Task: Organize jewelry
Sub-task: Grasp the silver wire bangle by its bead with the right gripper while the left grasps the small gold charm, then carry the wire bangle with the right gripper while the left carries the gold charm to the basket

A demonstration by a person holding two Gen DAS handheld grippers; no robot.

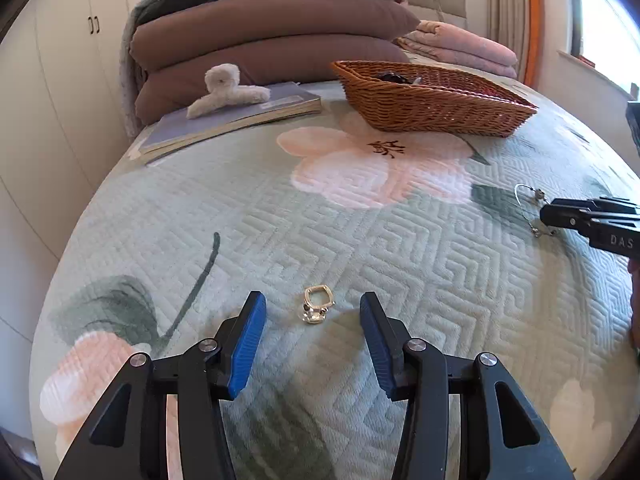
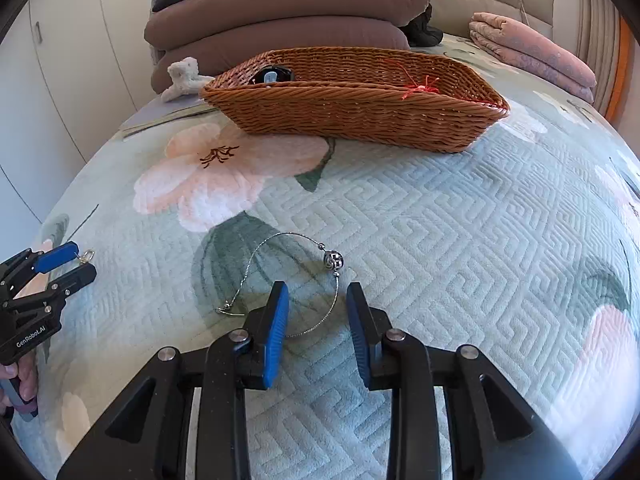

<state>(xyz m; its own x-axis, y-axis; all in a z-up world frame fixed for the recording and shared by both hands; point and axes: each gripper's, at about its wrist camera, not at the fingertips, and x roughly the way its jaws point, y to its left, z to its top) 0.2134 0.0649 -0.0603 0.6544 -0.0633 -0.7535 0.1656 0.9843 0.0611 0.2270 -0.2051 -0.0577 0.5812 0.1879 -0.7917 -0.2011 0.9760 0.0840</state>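
A gold ring [image 1: 317, 309] lies on the green quilted bedspread [image 1: 360, 240], just ahead of and between my open left gripper's [image 1: 313, 312] blue pads. The ring also shows in the right wrist view [image 2: 87, 256] beside the left gripper [image 2: 76, 262]. A thin silver wire bracelet [image 2: 280, 280] with a round bead lies in front of my open right gripper [image 2: 317, 300]; part of its loop runs between the pads. The bracelet also shows in the left wrist view [image 1: 534, 210], beside the right gripper [image 1: 548, 216]. A brown wicker basket [image 2: 360, 120] stands further back, holding a dark object and a red thread piece.
A fluffy white hair claw [image 1: 226, 88] lies on a grey-blue book [image 1: 224, 120] at the back left. Stacked brown pillows [image 1: 272, 40] and folded pink blankets [image 1: 460, 48] lie behind the basket [image 1: 432, 108]. White wardrobe doors stand to the left.
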